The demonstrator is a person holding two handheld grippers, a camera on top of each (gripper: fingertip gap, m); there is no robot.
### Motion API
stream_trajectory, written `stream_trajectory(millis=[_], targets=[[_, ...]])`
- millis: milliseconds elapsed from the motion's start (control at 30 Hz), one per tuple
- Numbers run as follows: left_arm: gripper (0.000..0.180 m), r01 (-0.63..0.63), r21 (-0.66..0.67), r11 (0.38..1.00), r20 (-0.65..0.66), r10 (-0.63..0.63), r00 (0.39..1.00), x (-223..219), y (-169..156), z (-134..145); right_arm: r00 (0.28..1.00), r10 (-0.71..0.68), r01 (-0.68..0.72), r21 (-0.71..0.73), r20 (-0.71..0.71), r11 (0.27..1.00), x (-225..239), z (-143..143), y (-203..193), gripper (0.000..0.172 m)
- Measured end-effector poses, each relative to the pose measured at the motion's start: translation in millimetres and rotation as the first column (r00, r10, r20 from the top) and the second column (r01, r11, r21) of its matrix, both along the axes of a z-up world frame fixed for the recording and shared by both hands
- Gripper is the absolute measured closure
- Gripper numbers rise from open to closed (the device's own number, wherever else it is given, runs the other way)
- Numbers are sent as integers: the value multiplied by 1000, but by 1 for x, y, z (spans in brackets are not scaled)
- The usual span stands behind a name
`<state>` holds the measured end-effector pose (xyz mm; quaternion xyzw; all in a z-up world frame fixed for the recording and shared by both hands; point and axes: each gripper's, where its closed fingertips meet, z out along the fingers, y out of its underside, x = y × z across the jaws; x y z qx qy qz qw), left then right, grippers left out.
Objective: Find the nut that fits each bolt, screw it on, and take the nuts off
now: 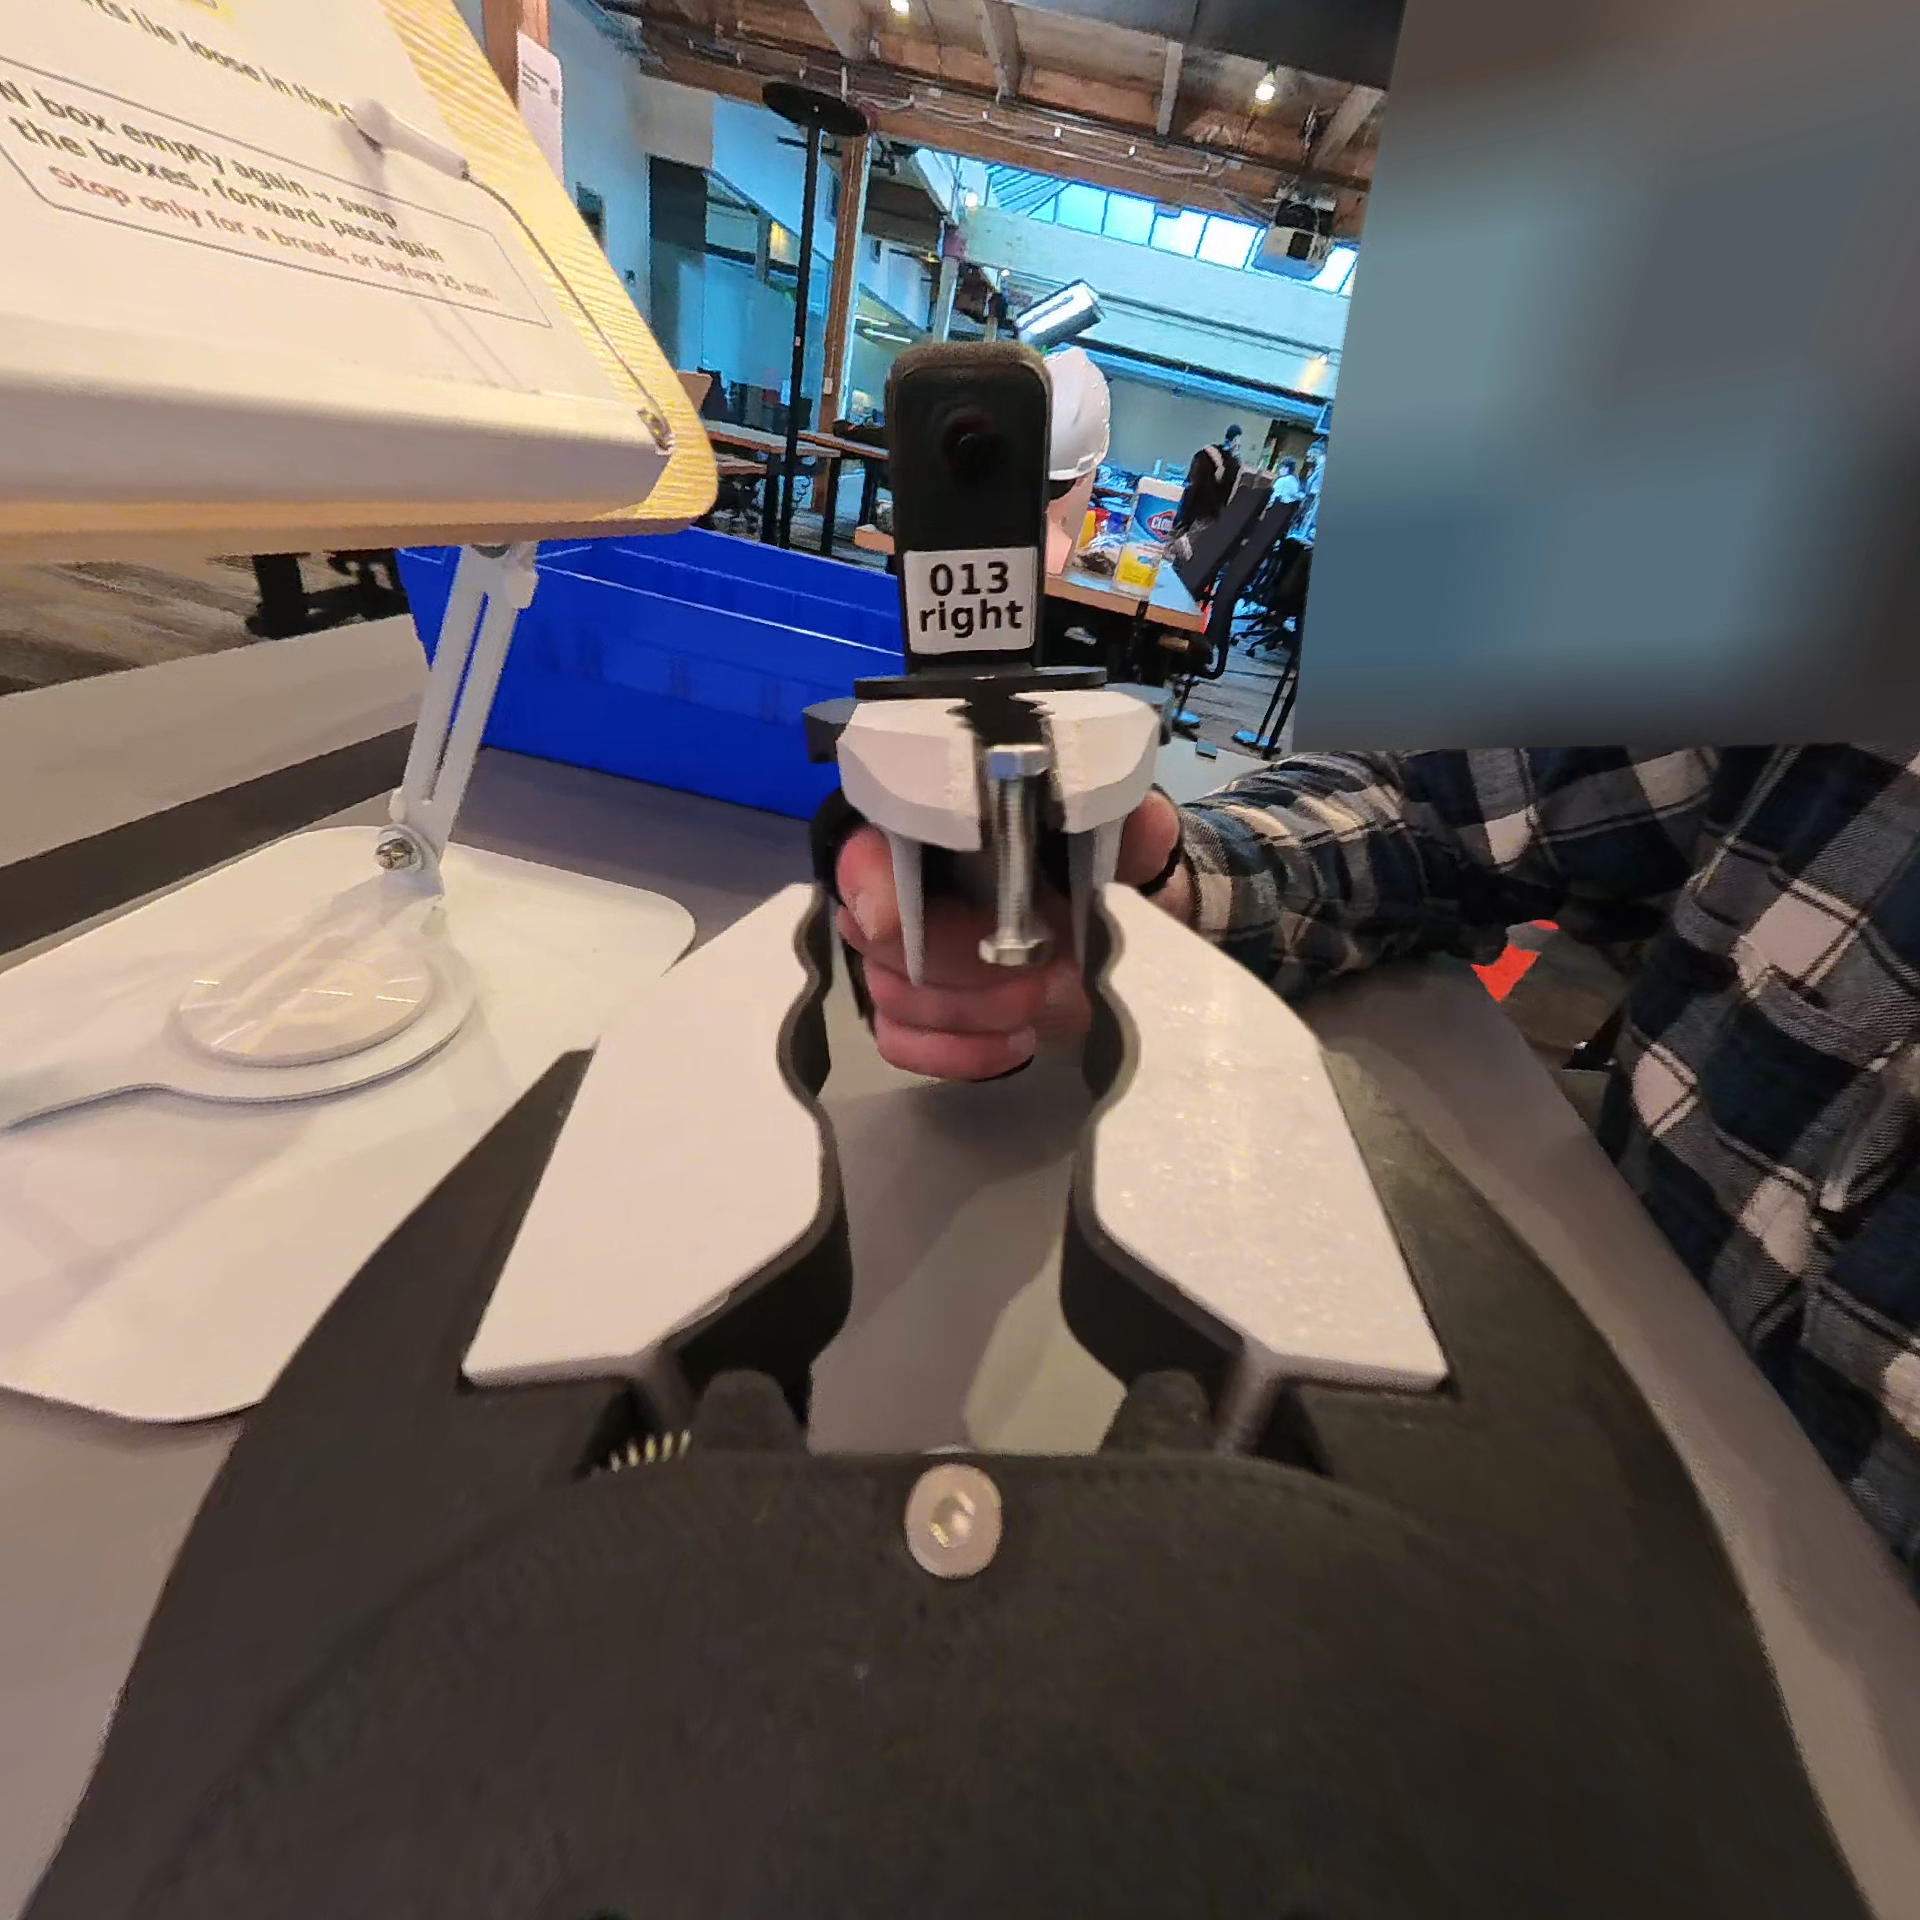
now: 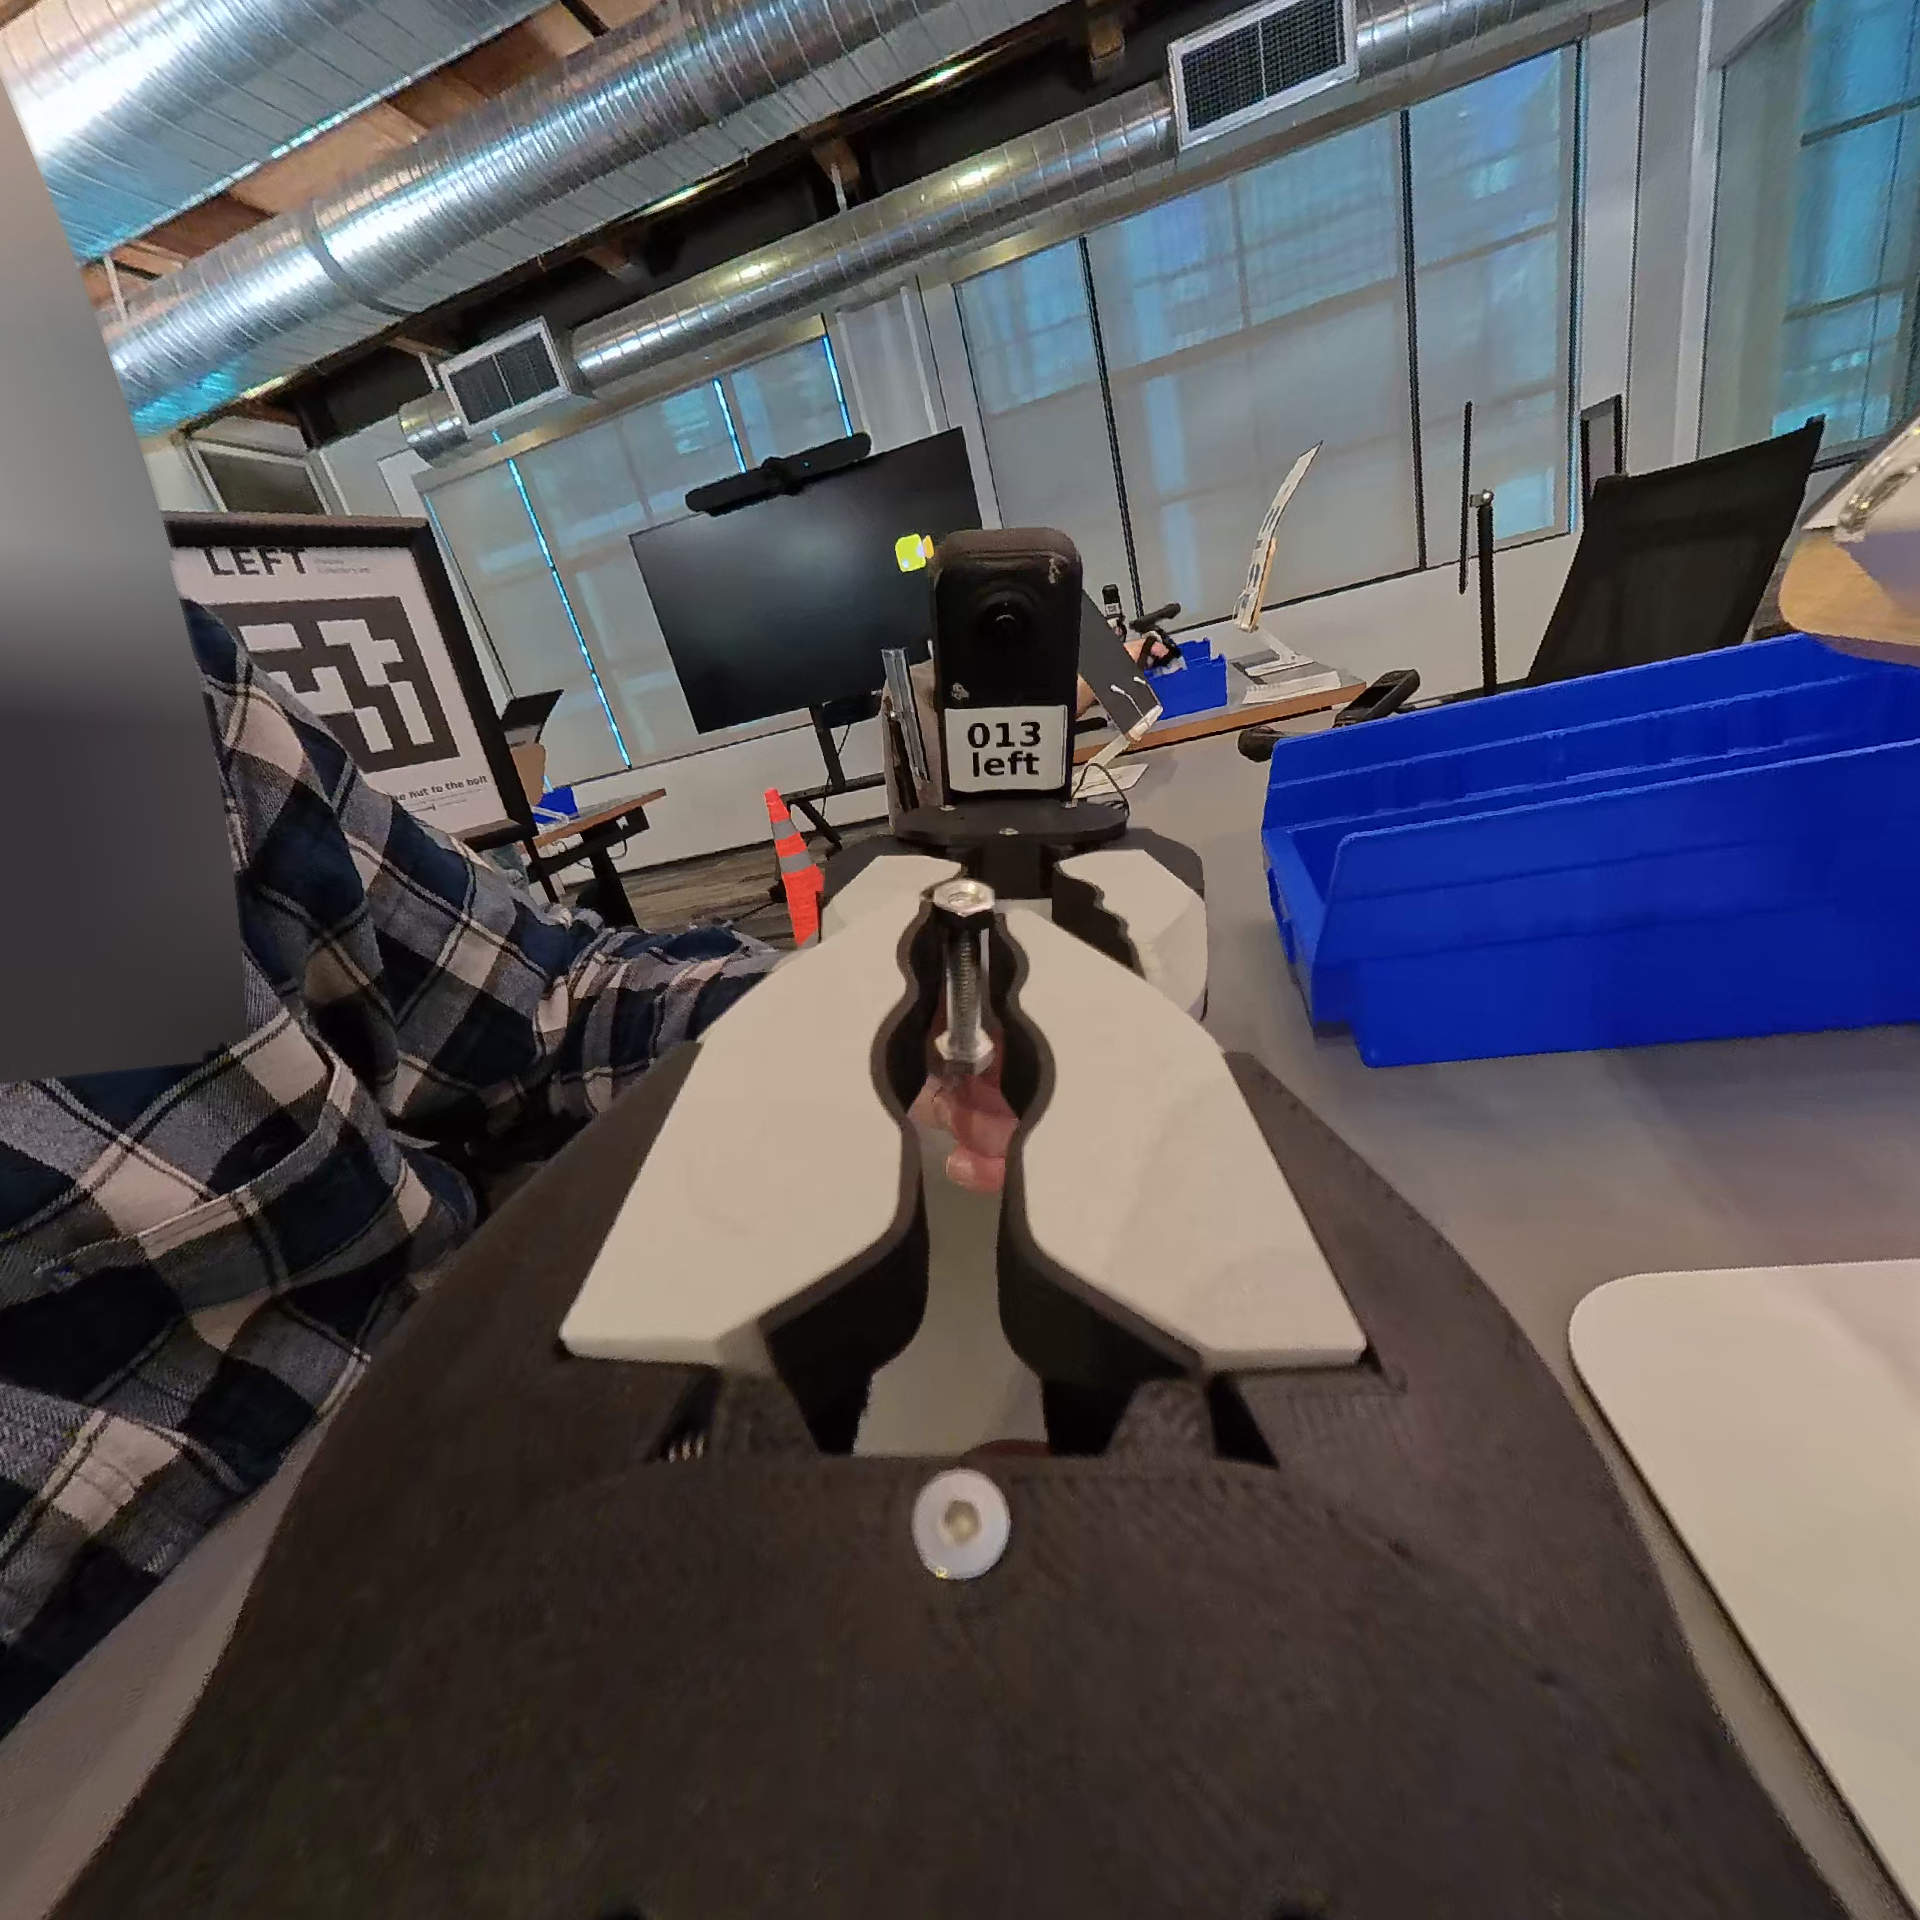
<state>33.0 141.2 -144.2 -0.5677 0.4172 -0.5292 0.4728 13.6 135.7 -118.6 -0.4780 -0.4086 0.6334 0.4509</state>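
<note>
The two grippers face each other above the bench point(image 2: 1558, 1164). The right gripper point(image 2: 961, 971) has its jaws clamped on an upright silver bolt point(image 2: 962, 982) carrying a nut point(image 2: 962, 902). The left gripper point(image 1: 961, 956) hangs just beside it, jaws spread wide and gripping nothing.

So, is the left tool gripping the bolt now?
No, in the left wrist view the left tool stands wide open, and the bolt sits in the right tool.
</note>
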Motion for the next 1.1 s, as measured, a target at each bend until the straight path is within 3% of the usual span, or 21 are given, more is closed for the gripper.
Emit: stream_trajectory(millis=[100,267,567,900,1100], targets=[[130,59,-67,996,49,-56,997,3,-5,2,1000,6,-6,-17,-11,1000,1,1,0,162],[132,56,-44,997,-46,-58,997,10,-7,-13,1000,12,-12,-1,-10,1000,0,2,-3,162],[170,46,18,999,-105,-44,993,11,-10,-18,1000,-4,4,5,2,1000,1,0,0,162],[155,1,49,999,-95,4,995,11,-5,-15,1000,-12,12,26,12,1000,1,-1,0,162],[170,4,74,997,-100,3,995,13,-8,-15,1000,-13,13,20,10,1000,0,-1,0,162]])
